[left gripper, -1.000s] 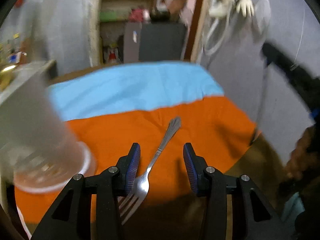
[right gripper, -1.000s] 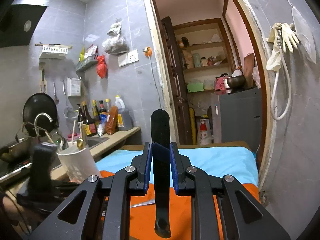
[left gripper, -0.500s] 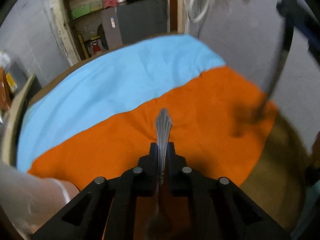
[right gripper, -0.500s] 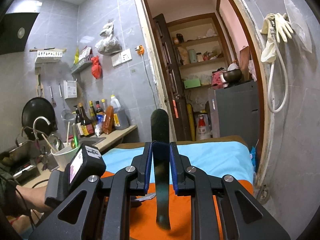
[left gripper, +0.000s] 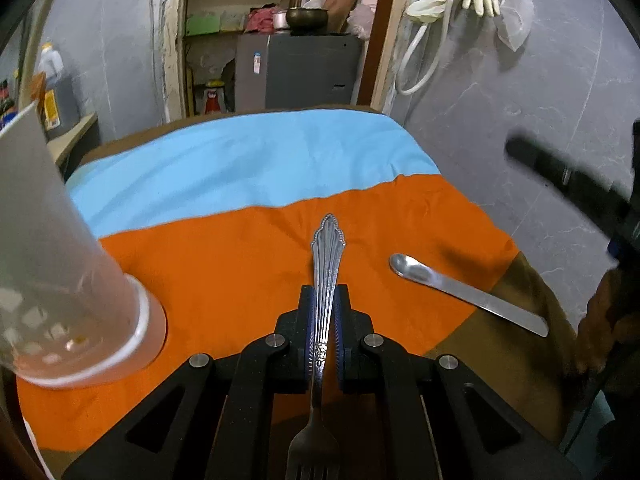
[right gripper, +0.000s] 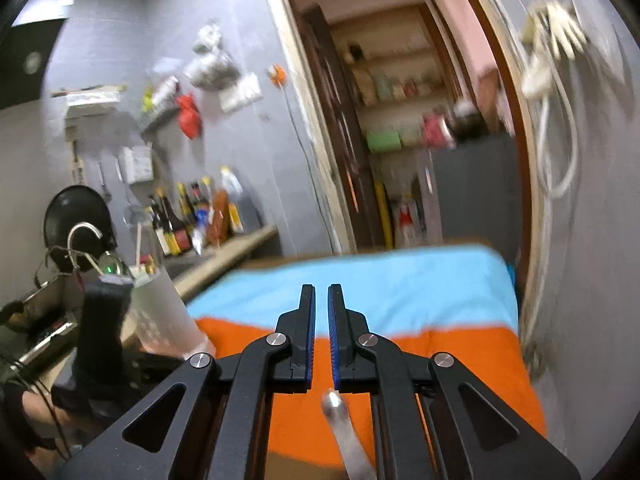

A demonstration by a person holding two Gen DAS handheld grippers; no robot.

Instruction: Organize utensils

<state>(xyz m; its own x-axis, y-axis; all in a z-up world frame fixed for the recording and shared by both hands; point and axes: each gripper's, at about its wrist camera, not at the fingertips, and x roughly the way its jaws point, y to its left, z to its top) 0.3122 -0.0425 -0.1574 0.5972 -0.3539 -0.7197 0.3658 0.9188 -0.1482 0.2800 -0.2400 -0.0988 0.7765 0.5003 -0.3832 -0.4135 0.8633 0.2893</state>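
Left wrist view: the left gripper (left gripper: 323,320) clenches a fork (left gripper: 326,276); a spoon (left gripper: 460,292) lies right — the right gripper (right gripper: 321,320) is closed, empty.

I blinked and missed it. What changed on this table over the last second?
The left gripper closed on the fork, which earlier lay loose between its open jaws. The right gripper let go of the dark utensil it held; its jaws are now shut and empty, and a spoon lies on the orange cloth where none showed. The cup stayed put.
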